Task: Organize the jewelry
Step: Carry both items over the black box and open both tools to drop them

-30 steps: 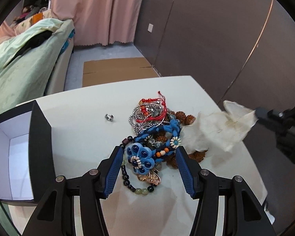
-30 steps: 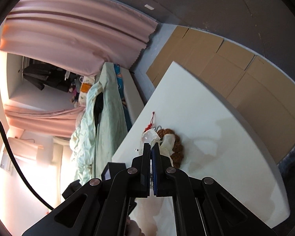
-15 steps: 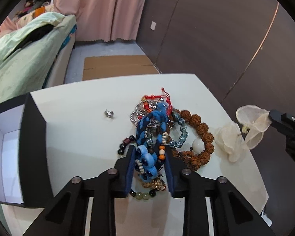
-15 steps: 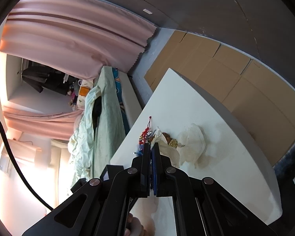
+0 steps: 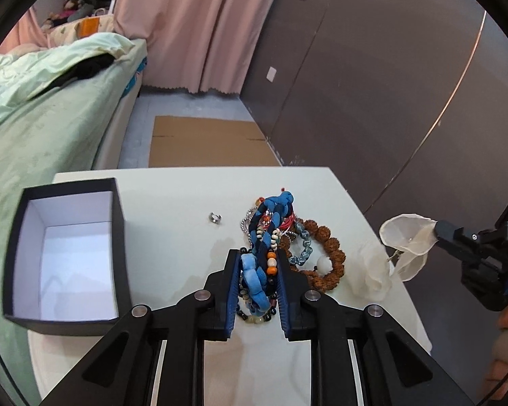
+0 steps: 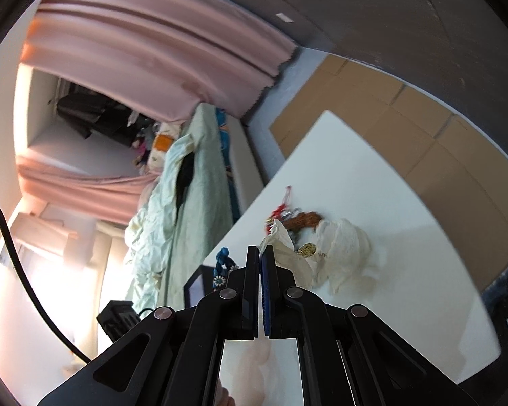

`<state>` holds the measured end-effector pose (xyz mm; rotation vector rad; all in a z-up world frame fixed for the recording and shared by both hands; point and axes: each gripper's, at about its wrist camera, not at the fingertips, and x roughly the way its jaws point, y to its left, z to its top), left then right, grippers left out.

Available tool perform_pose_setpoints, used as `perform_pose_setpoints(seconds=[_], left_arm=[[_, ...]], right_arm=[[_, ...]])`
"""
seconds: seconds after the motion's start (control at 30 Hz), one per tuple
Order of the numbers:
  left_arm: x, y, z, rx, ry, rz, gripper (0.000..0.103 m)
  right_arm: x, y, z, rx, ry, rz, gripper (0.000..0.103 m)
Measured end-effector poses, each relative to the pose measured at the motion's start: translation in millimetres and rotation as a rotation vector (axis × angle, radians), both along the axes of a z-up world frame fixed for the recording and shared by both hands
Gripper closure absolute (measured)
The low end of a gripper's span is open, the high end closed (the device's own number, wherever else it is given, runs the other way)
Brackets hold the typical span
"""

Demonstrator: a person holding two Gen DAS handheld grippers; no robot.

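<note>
Closed in over the last moment, the left gripper (image 5: 257, 279), jaws narrowed from wide onto the blue braided bracelet (image 5: 269, 223), pads now pressing its flower end from both sides. Lifted partly off the jewelry pile (image 5: 296, 237), near the middle of the white table (image 5: 172, 203), with the braid's far loop standing up above the heap. Meanwhile pulled clear of the pile toward the table's right edge: the sheer fabric pouch (image 5: 406, 237), pinched at its mouth by the right gripper (image 6: 261, 253), jaws fully together on the thin cloth.

Soft and light, that bracelet; limp cord and loose beads, likely to sag and swing rather than hold a shape. Probably tangled with the neighbours too, so liable to drag the brown seed-bead bracelet (image 5: 328, 253) or the chains along. Best gripped at the thick padded flower, as now, not at the thin bead strands. Open black box (image 5: 118, 223) waiting at the table's left edge, a small silver ring (image 5: 215, 217) lying loose between it and the pile.
</note>
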<state>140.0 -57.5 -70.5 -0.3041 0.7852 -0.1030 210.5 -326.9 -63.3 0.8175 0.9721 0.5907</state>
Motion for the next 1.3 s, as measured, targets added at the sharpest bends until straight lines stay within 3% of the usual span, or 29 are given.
perform_pose_setpoints(seconds=[0.47, 0.87, 1.3], left_arm=[[-41.3, 35.9, 32.3, -0.022, -0.069, 0.078, 0.082], [-64.5, 79.2, 54.5, -0.040, -0.106, 0.169, 0.082], [-77.8, 115.5, 63.0, -0.039, -0.116, 0.244, 0.082]], right_arm=[[-19.5, 56.8, 15.3, 0.070, -0.090, 0.101, 0.100], [-41.3, 122.9, 42.4, 0.163, -0.235, 0.232, 0.100], [-39.6, 169.5, 34.1, 0.195, -0.245, 0.299, 0.100]])
